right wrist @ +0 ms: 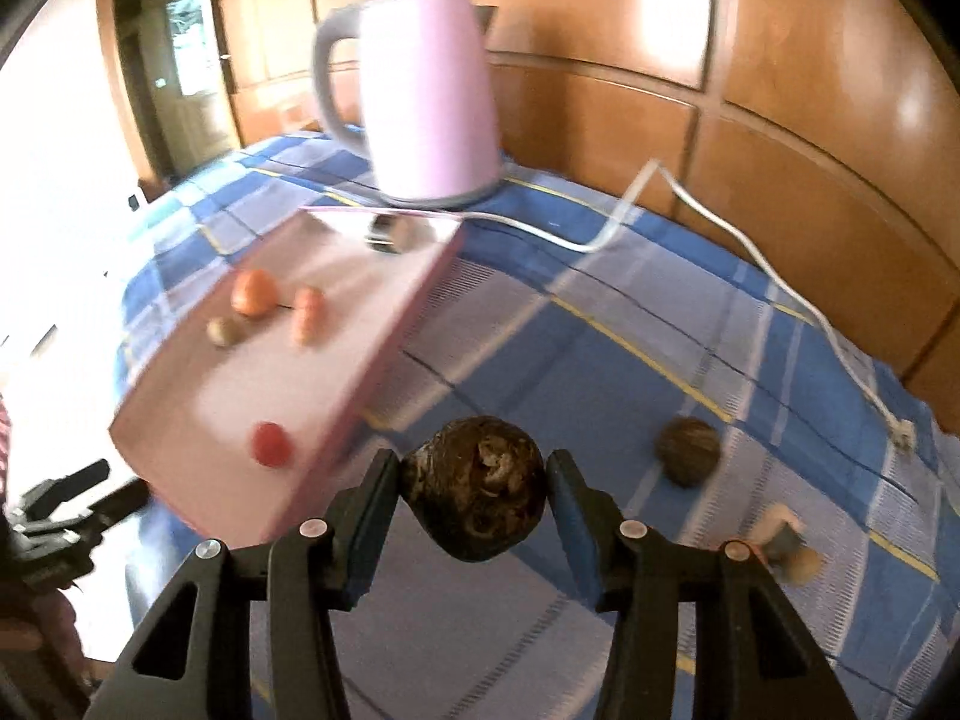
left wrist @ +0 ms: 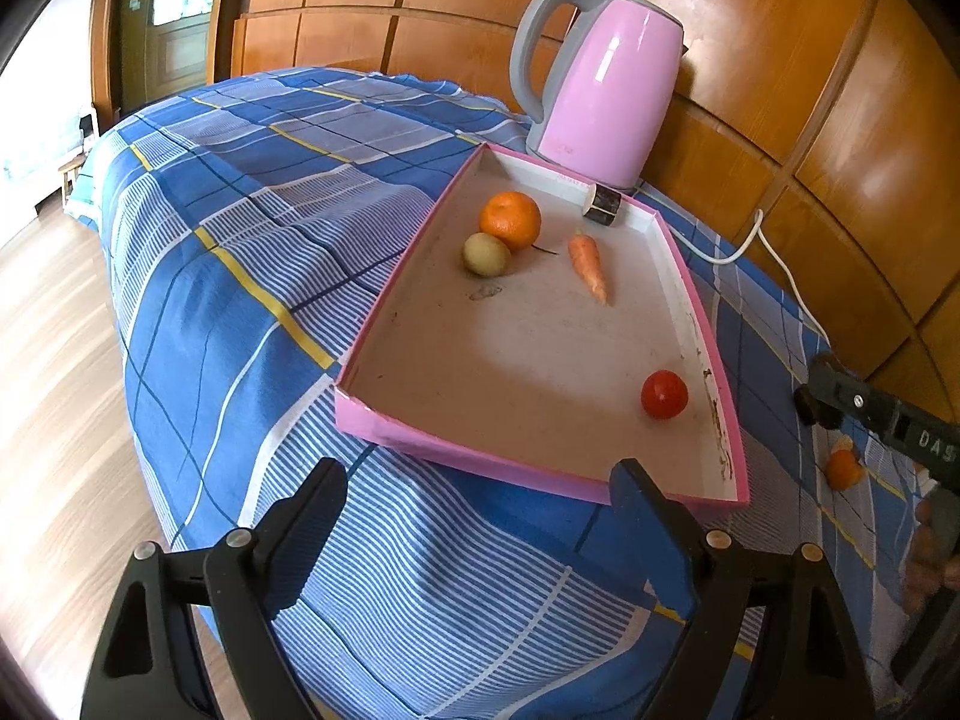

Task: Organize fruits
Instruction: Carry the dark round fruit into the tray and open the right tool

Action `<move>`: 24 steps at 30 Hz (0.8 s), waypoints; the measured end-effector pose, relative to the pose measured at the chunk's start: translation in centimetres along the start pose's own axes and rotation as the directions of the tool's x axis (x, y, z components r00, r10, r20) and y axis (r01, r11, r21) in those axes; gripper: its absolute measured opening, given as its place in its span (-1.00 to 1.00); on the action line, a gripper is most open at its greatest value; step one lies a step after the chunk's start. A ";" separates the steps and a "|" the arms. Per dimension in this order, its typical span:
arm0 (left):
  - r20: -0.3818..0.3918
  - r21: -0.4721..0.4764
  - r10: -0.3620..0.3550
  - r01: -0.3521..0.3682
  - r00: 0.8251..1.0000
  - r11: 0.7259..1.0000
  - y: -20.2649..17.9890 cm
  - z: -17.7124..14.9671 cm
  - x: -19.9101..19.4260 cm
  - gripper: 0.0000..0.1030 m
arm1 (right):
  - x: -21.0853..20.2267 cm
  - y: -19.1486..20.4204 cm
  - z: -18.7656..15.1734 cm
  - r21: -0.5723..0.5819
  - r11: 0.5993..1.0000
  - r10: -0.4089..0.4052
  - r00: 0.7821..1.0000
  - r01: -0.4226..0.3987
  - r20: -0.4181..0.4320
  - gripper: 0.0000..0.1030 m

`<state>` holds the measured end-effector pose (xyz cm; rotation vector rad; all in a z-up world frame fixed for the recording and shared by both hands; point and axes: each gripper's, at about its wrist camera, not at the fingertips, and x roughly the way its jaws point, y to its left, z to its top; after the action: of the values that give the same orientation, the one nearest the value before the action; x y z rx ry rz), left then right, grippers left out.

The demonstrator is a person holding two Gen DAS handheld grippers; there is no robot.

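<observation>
My right gripper (right wrist: 474, 468) is shut on a dark brown, rough round fruit (right wrist: 474, 492), held above the blue checked cloth just right of the pink tray (right wrist: 390, 354). A second brown fruit (right wrist: 687, 450) lies on the cloth further right. In the left wrist view the tray (left wrist: 420, 438) holds an orange (left wrist: 510, 220), a small greenish-brown fruit (left wrist: 486, 253), a carrot (left wrist: 589, 267) and a red tomato (left wrist: 663, 394). My left gripper (left wrist: 480, 474) stands open and empty over the cloth at the tray's near edge.
A pink kettle (left wrist: 600, 78) stands behind the tray against the wooden wall, and its white cord (right wrist: 750, 252) runs across the cloth. A small dark roll (left wrist: 603, 203) lies in the tray's far corner. A small orange piece (left wrist: 843, 468) lies on the cloth at right.
</observation>
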<state>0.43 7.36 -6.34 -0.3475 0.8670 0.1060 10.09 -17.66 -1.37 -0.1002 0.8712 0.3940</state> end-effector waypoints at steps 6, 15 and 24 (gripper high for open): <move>-0.006 -0.001 -0.003 0.003 1.000 1.000 0.1 -0.1 0.1 0.74 | 1.1 3.6 1.2 -0.011 0.996 0.087 0.996 -0.087 -0.005 -0.01; -0.016 -0.006 -0.005 0.004 1.000 1.000 0.5 -0.2 0.4 0.74 | 4.6 8.3 3.8 -0.022 0.982 0.184 0.982 -0.186 -0.046 0.00; -0.022 -0.005 -0.004 0.004 1.000 1.000 0.4 -0.2 0.5 0.74 | 4.6 7.6 3.5 0.035 0.984 0.176 0.984 -0.175 -0.026 0.00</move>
<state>0.50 7.64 -6.94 -0.3555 0.8875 0.1006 12.38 -8.44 -2.07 0.0016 0.9182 0.5444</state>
